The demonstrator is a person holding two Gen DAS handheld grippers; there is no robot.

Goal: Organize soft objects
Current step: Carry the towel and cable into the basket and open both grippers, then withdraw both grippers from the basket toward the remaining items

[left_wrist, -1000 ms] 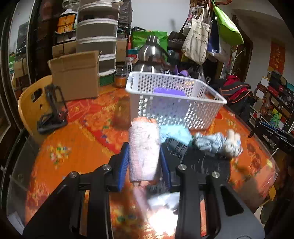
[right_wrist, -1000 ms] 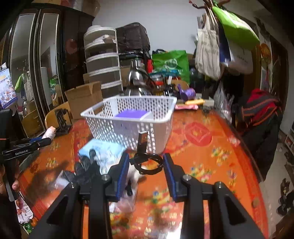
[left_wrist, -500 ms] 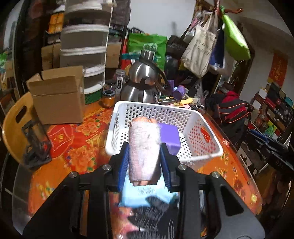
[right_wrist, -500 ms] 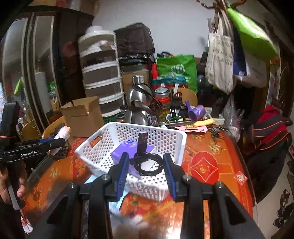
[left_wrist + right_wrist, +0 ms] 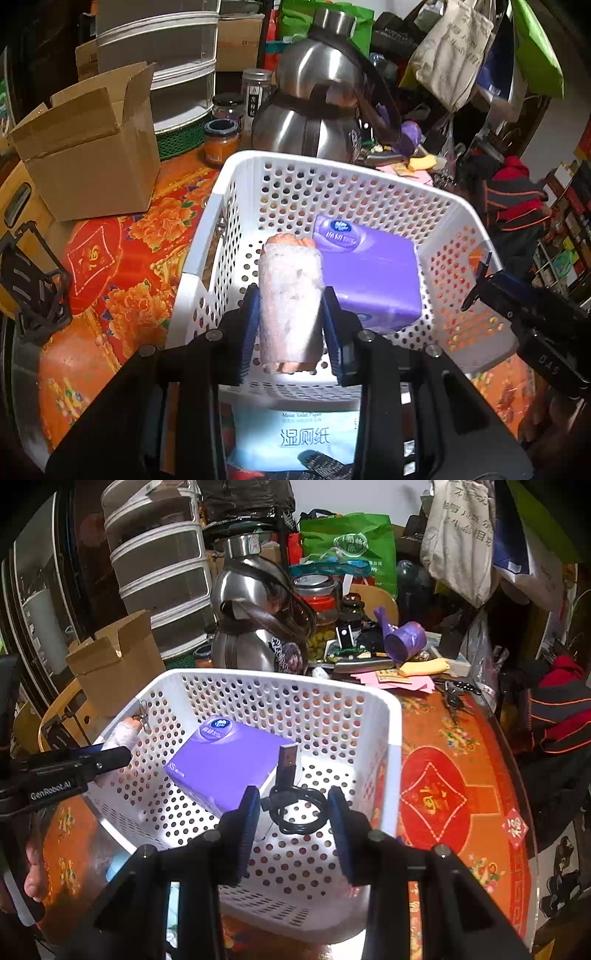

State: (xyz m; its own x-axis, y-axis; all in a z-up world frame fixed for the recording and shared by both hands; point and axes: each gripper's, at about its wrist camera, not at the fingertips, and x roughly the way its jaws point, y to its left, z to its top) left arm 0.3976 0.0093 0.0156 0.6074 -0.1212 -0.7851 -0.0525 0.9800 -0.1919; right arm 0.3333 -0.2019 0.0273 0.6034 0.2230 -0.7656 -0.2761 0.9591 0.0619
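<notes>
My left gripper (image 5: 289, 325) is shut on a rolled pink-white towel (image 5: 288, 299) and holds it above the near-left inside of the white perforated basket (image 5: 229, 206). A purple tissue pack (image 5: 365, 273) lies in the basket. My right gripper (image 5: 293, 812) is shut on a coiled black USB cable (image 5: 295, 805) and holds it over the basket (image 5: 391, 746), beside the purple pack (image 5: 229, 764). The left gripper with the towel tip (image 5: 122, 734) shows at the basket's left rim in the right wrist view.
A light blue wet-wipes pack (image 5: 295, 435) and a black glove (image 5: 321, 463) lie on the orange floral table (image 5: 140, 236) before the basket. A cardboard box (image 5: 88, 147), steel kettle (image 5: 317, 99), jars and stacked drawers stand behind. A black clamp (image 5: 33, 288) sits left.
Both grippers rose from the table and moved forward over the basket, the left carrying the towel, the right carrying the cable. The camera views now look down into the basket.
</notes>
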